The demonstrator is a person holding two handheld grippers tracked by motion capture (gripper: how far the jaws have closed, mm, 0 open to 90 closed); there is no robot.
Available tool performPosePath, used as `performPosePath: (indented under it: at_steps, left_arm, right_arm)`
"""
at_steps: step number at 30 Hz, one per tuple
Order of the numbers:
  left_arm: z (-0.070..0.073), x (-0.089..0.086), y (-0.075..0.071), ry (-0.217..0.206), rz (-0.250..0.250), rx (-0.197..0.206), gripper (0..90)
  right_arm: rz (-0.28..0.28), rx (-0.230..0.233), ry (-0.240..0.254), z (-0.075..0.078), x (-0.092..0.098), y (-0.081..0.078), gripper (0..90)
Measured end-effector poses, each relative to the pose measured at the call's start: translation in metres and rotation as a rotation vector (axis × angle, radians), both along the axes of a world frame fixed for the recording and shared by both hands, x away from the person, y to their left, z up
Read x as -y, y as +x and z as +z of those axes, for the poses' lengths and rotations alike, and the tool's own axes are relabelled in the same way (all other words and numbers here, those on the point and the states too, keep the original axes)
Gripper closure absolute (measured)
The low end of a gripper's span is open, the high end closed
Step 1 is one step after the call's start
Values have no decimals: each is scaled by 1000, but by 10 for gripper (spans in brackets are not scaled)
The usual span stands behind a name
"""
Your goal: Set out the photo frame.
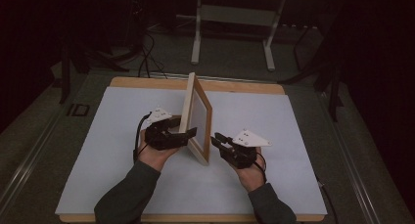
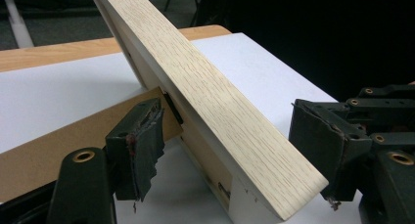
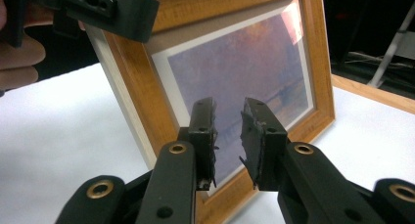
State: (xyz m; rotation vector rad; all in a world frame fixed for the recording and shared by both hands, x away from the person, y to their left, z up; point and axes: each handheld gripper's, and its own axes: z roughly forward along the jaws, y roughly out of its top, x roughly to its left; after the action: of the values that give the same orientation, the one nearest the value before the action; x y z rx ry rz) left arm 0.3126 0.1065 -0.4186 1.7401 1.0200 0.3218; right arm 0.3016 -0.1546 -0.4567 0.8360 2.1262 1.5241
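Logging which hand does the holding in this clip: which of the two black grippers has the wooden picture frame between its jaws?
The left gripper: its jaws straddle the upright light wooden picture frame's edge. The right gripper sits apart, jaws empty, facing the picture.

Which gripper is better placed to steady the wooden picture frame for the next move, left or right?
Left, probably. The left gripper already straddles the light wooden picture frame at its near edge, jaws either side. The right gripper sits off the frame's glass face, jaws narrow with nothing between them.
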Motion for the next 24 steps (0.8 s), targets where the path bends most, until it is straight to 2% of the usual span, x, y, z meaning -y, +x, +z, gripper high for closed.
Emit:
performPosePath:
  at_steps: [6, 9, 13, 19, 24]
  left_arm:
    - [-4, 6, -2, 17, 19, 0, 357]
    - [-5, 7, -1, -2, 34, -5, 394]
    - [-7, 10, -1, -5, 44, -13, 439]
    - [-7, 14, -4, 6, 80, -25, 489]
    - [-8, 18, -5, 33, 102, -20, 534]
  right_arm:
    - [-7, -9, 3, -3, 9, 0, 708]
    - [-13, -11, 6, -3, 14, 0, 696]
    - [-22, -18, 6, -5, 19, 1, 692]
    - [-32, -21, 5, -5, 24, 2, 684]
    - [-38, -21, 5, -4, 28, 3, 680]
